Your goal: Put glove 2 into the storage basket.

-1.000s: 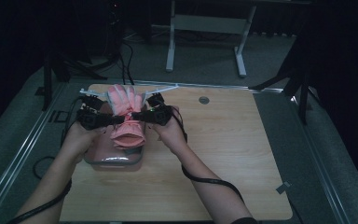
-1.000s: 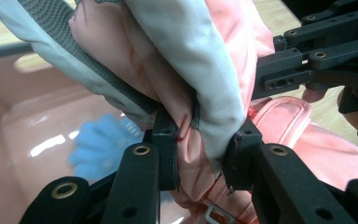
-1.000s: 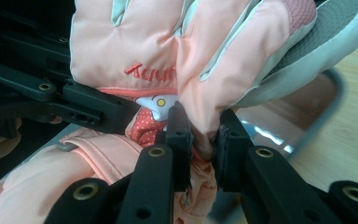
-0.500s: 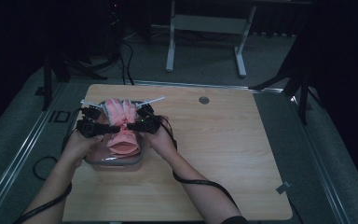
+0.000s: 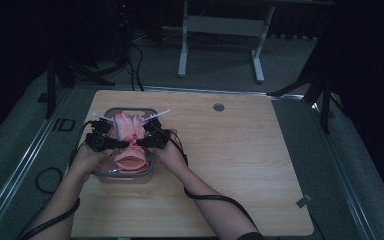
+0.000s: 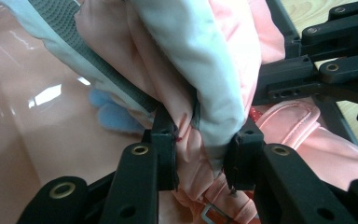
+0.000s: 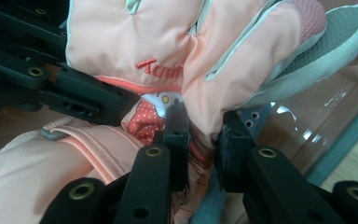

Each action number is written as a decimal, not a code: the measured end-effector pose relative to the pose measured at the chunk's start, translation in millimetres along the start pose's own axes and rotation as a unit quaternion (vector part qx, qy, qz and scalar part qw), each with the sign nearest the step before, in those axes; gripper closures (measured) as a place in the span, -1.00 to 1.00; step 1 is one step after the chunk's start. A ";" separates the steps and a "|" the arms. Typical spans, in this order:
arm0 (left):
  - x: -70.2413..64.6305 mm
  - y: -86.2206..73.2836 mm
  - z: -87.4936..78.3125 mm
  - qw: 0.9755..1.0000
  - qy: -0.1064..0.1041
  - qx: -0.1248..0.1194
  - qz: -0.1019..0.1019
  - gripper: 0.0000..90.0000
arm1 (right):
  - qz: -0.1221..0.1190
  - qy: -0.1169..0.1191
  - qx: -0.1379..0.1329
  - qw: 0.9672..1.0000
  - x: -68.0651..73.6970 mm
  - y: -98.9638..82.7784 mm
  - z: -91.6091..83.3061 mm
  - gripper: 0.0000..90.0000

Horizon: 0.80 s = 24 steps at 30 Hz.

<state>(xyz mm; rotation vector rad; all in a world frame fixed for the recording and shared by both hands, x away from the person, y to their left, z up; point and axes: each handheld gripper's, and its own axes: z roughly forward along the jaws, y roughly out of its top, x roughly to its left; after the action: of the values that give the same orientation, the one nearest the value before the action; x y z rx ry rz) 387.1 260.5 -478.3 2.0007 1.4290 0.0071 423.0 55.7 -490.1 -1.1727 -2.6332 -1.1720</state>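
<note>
A pink padded glove [image 5: 129,131] with grey-white palm patches lies in a clear plastic container [image 5: 149,173] with a grey rim, at the table's left. My left gripper [image 5: 121,145] pinches the glove from the left. In the left gripper view my left gripper [image 6: 204,128] is shut on a fold of the glove [image 6: 214,56]. My right gripper [image 5: 139,142] grips from the right. In the right gripper view my right gripper [image 7: 204,116] is shut on the glove [image 7: 135,37] near a cartoon patch; its jaws have just eased open slightly, with fabric still pressed between them.
The container's clear wall [image 7: 317,121] and grey rim stand close around both grippers. The wooden table [image 5: 240,165] stretches bare to the right, with a round grommet [image 5: 218,107] near its far edge. A desk frame [image 5: 220,30] stands on the floor beyond.
Both hands have come down and closer together, lowering the glove into the container. Each gripper still holds the glove.
</note>
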 end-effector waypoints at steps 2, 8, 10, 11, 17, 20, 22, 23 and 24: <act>2.3 -0.1 1.7 1.000 0.000 0.001 -0.004 0.51 | 0.003 -0.001 0.004 1.000 -0.5 0.6 1.5 0.63; 7.0 0.0 3.1 1.000 0.000 -0.004 -0.025 0.36 | 0.002 -0.009 -0.001 1.000 -3.2 6.4 0.5 0.31; 5.9 0.3 3.7 1.000 0.010 -0.007 -0.023 0.29 | -0.001 -0.004 -0.010 1.000 -4.5 8.3 -3.4 0.17; 4.8 0.7 3.9 1.000 0.018 -0.008 -0.018 0.25 | -0.004 -0.002 -0.015 1.000 -5.1 9.0 -5.3 0.10; -4.9 2.2 1.3 0.996 0.075 -0.049 0.011 0.00 | -0.013 0.029 -0.046 0.998 -9.1 11.6 -19.1 -0.16; -9.1 2.6 -0.5 0.994 0.084 -0.068 0.013 -0.22 | -0.041 0.048 -0.056 0.996 -9.2 11.9 -25.1 -0.45; -9.7 3.0 -3.6 0.993 0.087 -0.084 0.015 -0.44 | -0.047 0.055 -0.061 0.996 -10.6 12.3 -29.6 -0.50; -10.3 2.9 -5.7 0.991 0.091 -0.094 0.016 -0.56 | -0.047 0.060 -0.065 0.995 -11.8 12.6 -32.1 -0.53; -10.6 2.6 -8.2 0.990 0.089 -0.103 0.020 -0.62 | -0.051 0.063 -0.068 0.994 -12.9 12.9 -34.6 -0.54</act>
<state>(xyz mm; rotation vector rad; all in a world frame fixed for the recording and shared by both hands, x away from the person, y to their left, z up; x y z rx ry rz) 381.9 255.3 -466.7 1.8943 1.4336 0.3460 431.7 30.8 -461.3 -0.9563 -2.5824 -1.4142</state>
